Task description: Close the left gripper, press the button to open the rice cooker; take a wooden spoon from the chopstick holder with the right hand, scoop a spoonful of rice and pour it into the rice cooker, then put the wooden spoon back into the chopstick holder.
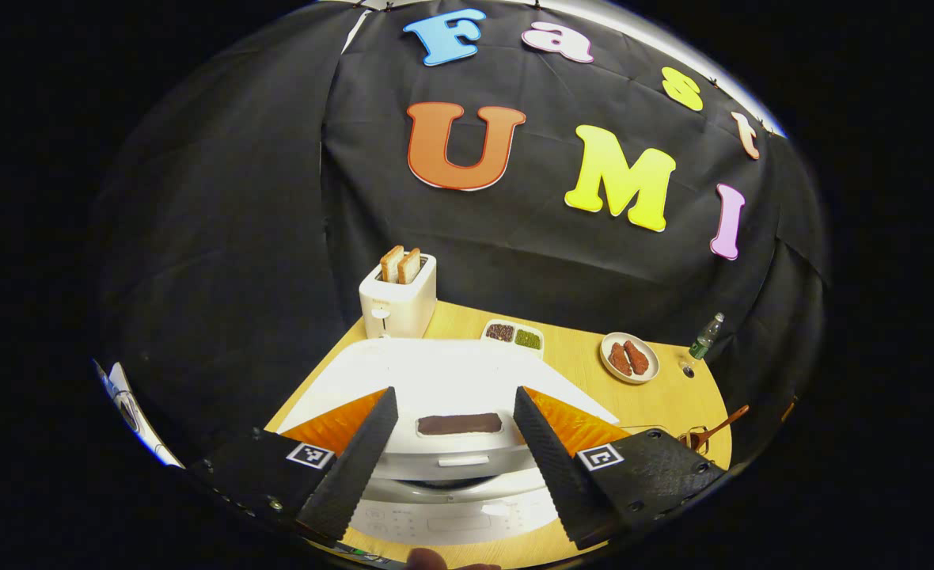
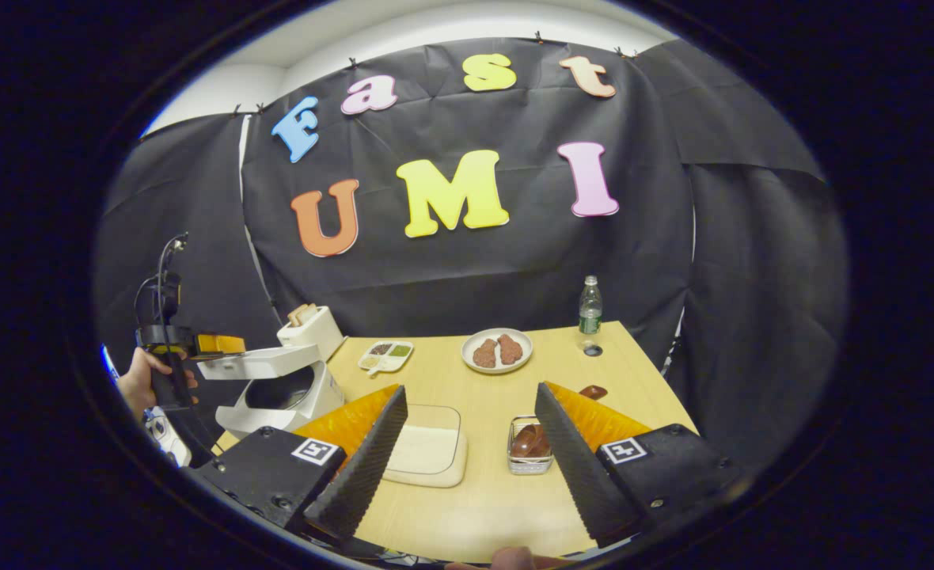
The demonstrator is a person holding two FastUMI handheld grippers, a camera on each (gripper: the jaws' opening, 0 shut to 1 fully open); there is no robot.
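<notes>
Jaws apart on both grippers (nothing held); left gripper [image 1: 455,451] hovers over the part-open rice cooker [image 1: 451,396].

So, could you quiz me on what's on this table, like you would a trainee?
1. True or false: the rice cooker has its lid raised.
2. What stands in the toaster? A) bread slices B) a spoon C) nothing
3. Fill in: the right gripper has its fingers ___ (open or shut).

Key: 1 true; 2 A; 3 open.
</notes>
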